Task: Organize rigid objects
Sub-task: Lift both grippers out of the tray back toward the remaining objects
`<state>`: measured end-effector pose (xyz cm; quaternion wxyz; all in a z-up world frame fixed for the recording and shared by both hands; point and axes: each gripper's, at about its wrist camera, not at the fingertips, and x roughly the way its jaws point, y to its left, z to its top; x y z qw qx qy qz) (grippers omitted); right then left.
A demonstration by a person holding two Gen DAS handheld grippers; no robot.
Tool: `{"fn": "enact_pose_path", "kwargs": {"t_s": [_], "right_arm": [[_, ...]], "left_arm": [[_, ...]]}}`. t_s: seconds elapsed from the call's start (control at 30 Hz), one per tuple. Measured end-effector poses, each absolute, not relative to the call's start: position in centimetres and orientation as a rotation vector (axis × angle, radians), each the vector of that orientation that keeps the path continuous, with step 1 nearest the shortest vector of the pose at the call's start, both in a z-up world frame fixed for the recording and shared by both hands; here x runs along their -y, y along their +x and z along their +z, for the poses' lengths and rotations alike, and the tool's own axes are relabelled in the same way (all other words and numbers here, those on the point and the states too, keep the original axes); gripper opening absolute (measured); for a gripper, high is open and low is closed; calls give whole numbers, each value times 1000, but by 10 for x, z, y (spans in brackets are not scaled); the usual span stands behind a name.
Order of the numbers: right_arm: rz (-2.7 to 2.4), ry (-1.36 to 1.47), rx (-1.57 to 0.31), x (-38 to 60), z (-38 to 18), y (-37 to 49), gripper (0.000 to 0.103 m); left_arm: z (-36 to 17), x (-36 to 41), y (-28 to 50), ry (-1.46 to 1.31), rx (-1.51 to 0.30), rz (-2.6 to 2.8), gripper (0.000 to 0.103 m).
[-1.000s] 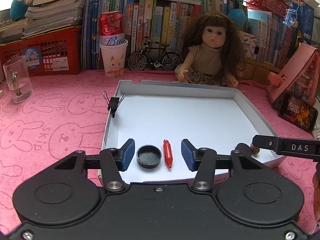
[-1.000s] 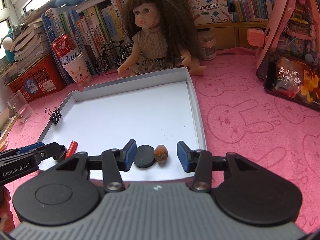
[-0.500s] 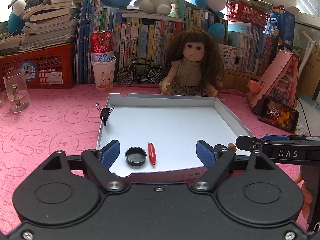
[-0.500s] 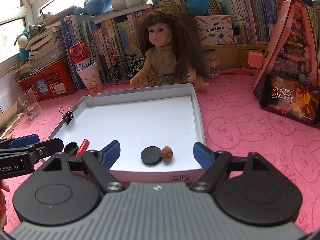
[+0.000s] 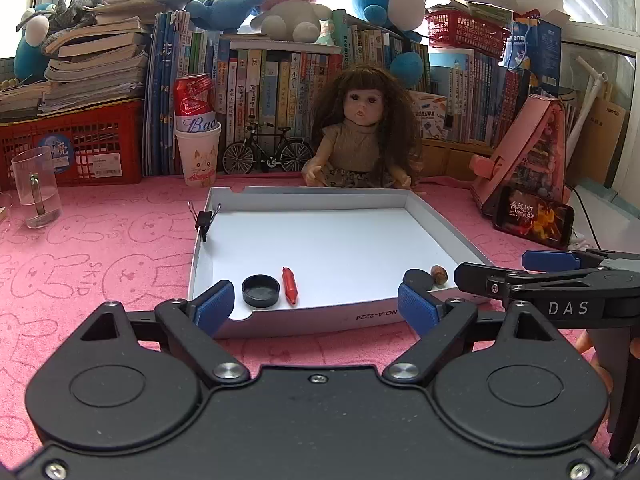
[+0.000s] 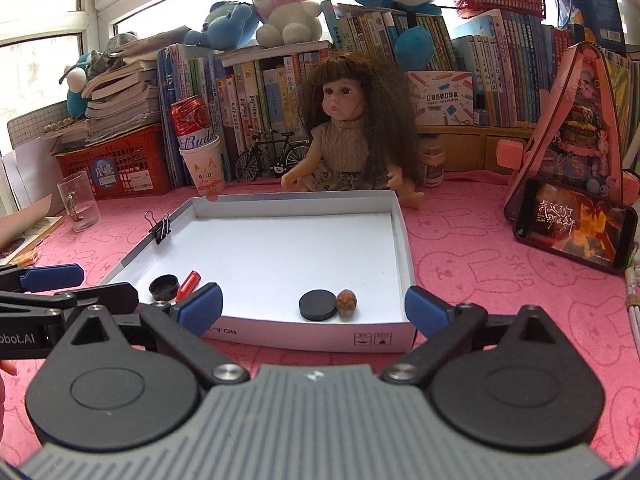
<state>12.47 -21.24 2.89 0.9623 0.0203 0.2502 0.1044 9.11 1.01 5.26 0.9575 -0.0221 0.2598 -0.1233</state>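
A shallow white box lid (image 5: 312, 196) (image 6: 400, 224) lies on the pink mat. Inside near its front edge are a black cap (image 5: 260, 290) (image 6: 164, 286), a red crayon (image 5: 289, 286) (image 6: 189, 283), a black disc (image 5: 417, 279) (image 6: 318, 304) and a brown nut (image 5: 439, 275) (image 6: 347, 301). A black binder clip (image 5: 204, 220) (image 6: 161, 228) is clipped on its left wall. My left gripper (image 5: 316, 312) is open and empty, in front of the box. My right gripper (image 6: 314, 312) is open and empty, also in front of the box.
A doll (image 5: 362, 136) sits behind the box. A paper cup with a red can (image 5: 198, 148), a toy bicycle (image 5: 268, 154), a glass mug (image 5: 36, 192), a red crate (image 5: 80, 144) and bookshelves stand at the back. A phone (image 6: 574, 228) leans on a pink stand at right.
Both grippers have opened wide and pulled back and up from the box. The cap, crayon, disc and nut stay lying in the box.
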Motion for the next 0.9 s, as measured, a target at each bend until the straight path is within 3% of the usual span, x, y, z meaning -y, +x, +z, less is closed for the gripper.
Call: {"fn": "enact_pose_path", "kwargs": {"t_s": [0.1,0.9], "right_arm": [[219,31,-504,211,27,119,103],[245,8,-458,209,4,76,103]], "left_arm": [[50,-11,85,-64,-533,-286,92],[27,-2,39,18,-500,-317,93]]}}
